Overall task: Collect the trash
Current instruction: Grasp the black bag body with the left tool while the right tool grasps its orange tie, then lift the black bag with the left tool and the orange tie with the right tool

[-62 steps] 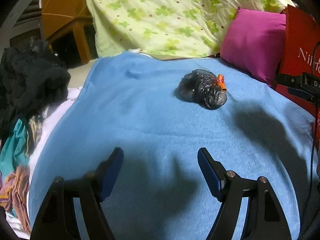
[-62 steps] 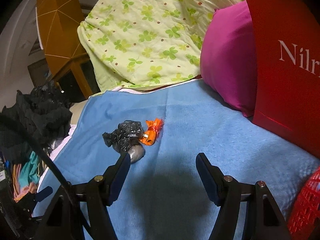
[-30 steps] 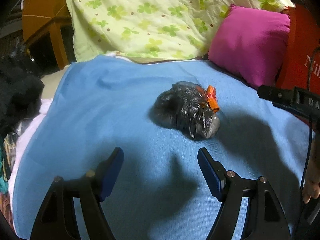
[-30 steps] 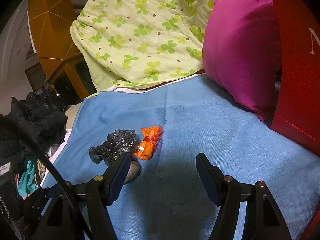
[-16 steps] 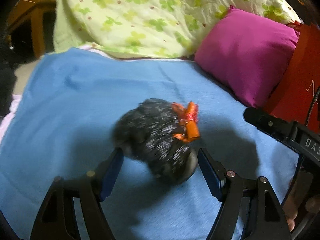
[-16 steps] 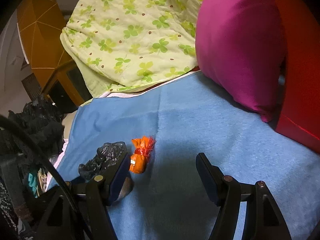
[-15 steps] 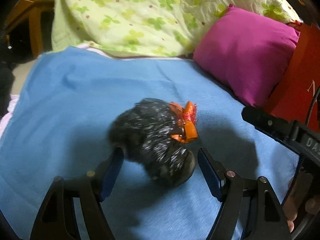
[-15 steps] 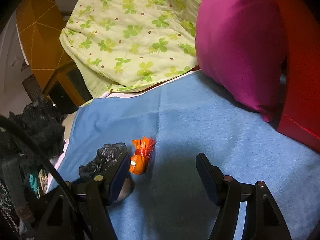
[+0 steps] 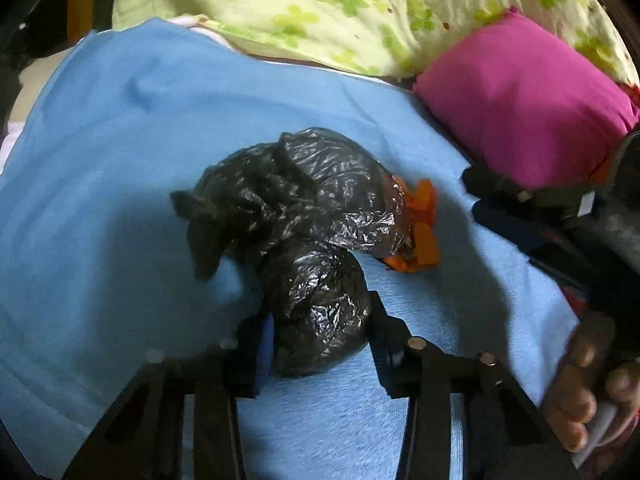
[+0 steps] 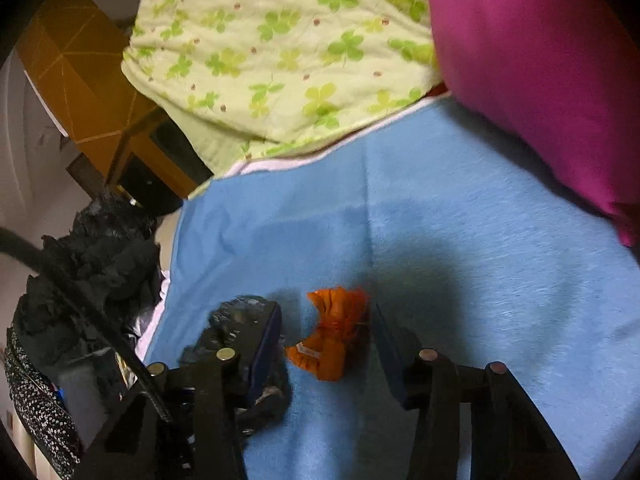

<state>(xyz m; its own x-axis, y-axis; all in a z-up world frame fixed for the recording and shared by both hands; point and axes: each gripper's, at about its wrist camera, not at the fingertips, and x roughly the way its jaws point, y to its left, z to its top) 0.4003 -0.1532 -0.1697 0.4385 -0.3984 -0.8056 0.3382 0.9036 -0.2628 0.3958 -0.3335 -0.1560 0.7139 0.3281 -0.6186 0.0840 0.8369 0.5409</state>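
- A light blue blanket (image 9: 120,152) covers the bed and fills most of both views; all the trash lies on it.
- A pale green clover-print quilt (image 10: 272,48) is bunched along the blanket's far edge, from 11 to 1 o'clock in the right wrist view.
- A magenta pillow (image 9: 524,100) lies at 2 o'clock in the left wrist view, touching the quilt behind it.
- A heap of dark clothes (image 10: 96,256) sits off the blanket's edge at 9 o'clock in the right wrist view.
- The black plastic trash bag (image 9: 304,216), crumpled and knotted, lies mid-blanket; its rounded lower lobe sits between the fingers of the left gripper (image 9: 320,320).
- The left gripper's jaws are closing, and both pads sit against that lobe's sides.
- The right gripper (image 10: 326,336) is also closing, with the orange wrapper (image 10: 332,332) between its fingers; the wrapper touches the right-hand finger, while a gap shows on the other side.
- The wrapper lies just beside the black bag, at 3 o'clock from it in the left wrist view.
- A hand (image 9: 588,392) shows at 4 o'clock in the left wrist view.
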